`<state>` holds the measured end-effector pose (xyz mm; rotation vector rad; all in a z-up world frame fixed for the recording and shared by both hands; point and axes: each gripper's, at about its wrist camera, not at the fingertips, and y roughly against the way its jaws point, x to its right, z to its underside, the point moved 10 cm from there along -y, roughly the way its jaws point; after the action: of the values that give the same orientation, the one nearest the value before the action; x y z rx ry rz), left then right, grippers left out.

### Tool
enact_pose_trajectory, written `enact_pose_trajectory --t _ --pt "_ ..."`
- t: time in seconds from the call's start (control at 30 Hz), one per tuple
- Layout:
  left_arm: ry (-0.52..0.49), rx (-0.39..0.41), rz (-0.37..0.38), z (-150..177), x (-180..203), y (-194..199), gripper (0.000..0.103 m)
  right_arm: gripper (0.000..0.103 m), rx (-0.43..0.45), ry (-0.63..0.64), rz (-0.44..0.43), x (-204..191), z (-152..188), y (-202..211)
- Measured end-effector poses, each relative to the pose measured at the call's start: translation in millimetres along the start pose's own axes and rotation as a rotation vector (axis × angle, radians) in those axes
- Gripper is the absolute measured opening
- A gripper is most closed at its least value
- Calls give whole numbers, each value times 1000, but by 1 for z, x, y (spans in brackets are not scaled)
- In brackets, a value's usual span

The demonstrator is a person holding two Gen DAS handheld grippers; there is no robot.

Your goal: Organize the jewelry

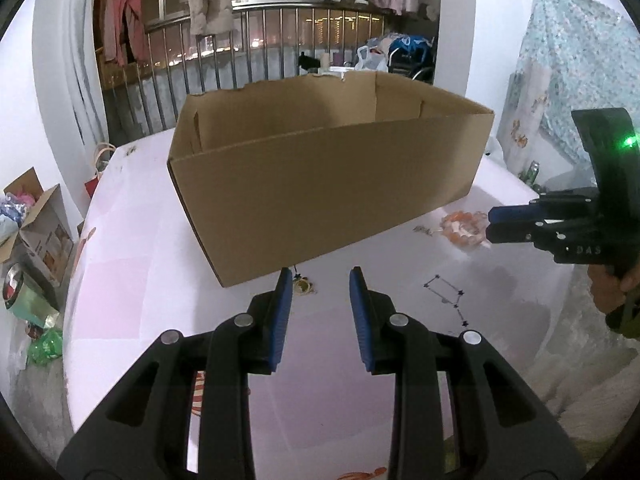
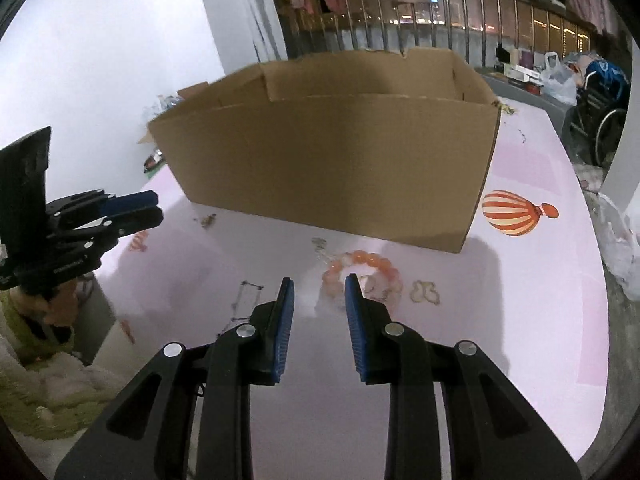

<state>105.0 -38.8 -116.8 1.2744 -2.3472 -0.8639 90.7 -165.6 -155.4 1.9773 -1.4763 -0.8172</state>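
Though near right hand-held gripper point(image 2: 319, 280), bracelet point(image 2: 362, 272) untouched.

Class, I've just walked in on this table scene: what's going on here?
A person holds a gripper in each hand over a pink table, sorting jewelry. Both are open and empty. The right gripper hovers by the orange bead bracelet; the left gripper points at a small pendant beside the open cardboard box. A dark chain necklace lies between them.

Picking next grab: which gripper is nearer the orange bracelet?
Right. The right gripper is open just short of the bracelet; the left gripper is open farther off, by the box.
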Motion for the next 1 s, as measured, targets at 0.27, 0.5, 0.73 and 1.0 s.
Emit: enact_pose_trajectory --t 0.27,0.5,0.73,1.0 --pt "22 -8 -4 3 -2 -6 28 23 -64 123 67 -8 1 -29" --pt "31 -12 -2 3 -4 -8 28 10 -66 143 103 -7 -3 -30" --pt "35 -12 7 2 -4 -12 28 10 50 -162 42 46 -25 16" --pt "38 -17 7 2 -5 -14 28 10 26 -424 14 92 4 14"
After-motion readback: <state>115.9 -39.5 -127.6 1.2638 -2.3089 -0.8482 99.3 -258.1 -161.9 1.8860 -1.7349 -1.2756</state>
